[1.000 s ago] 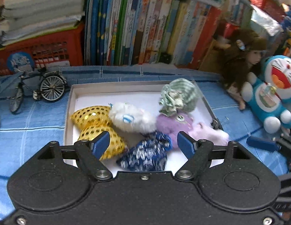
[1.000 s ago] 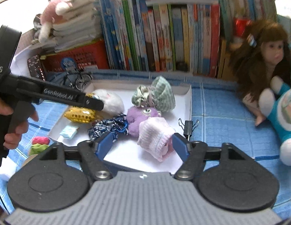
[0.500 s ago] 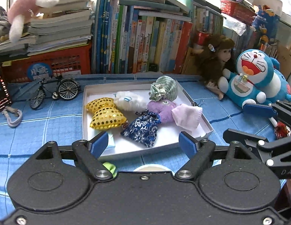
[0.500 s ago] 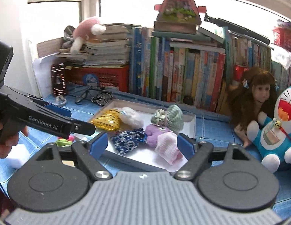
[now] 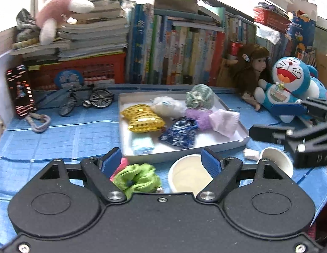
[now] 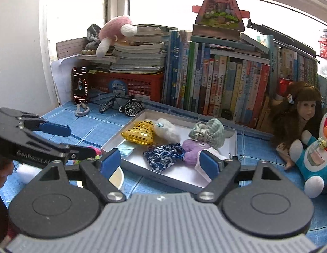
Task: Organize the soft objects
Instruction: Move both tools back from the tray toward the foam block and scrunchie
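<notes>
The green scrunchie (image 5: 138, 178) lies on the blue cloth (image 5: 58, 135), just in front of the white tray (image 5: 237, 124), on the tray's near left corner. A pink soft thing (image 5: 121, 164) peeks out beside it. I think the green scrunchie is the next one to pick up.

It is a round, puffy ring, so it has no real long side and points no way. It looks a bit wider from left to right.

The left gripper (image 5: 161, 161) hangs right over it with its blue fingers (image 5: 111, 161) spread wide and nothing in them. To do this well, come straight down so one finger lands on each side of the ring, then squeeze softly. It is squashy and may slip out.

A paper bowl (image 5: 189, 177) sits just to the right of the scrunchie, in front of the tray, so keep the right finger from bumping it.

The right gripper (image 6: 161, 162) waits in front of the tray too, fingers wide, holding nothing.

In the tray lie a gold sequin pouch (image 5: 142, 119) and a dark blue pouch (image 5: 180, 133).
</notes>
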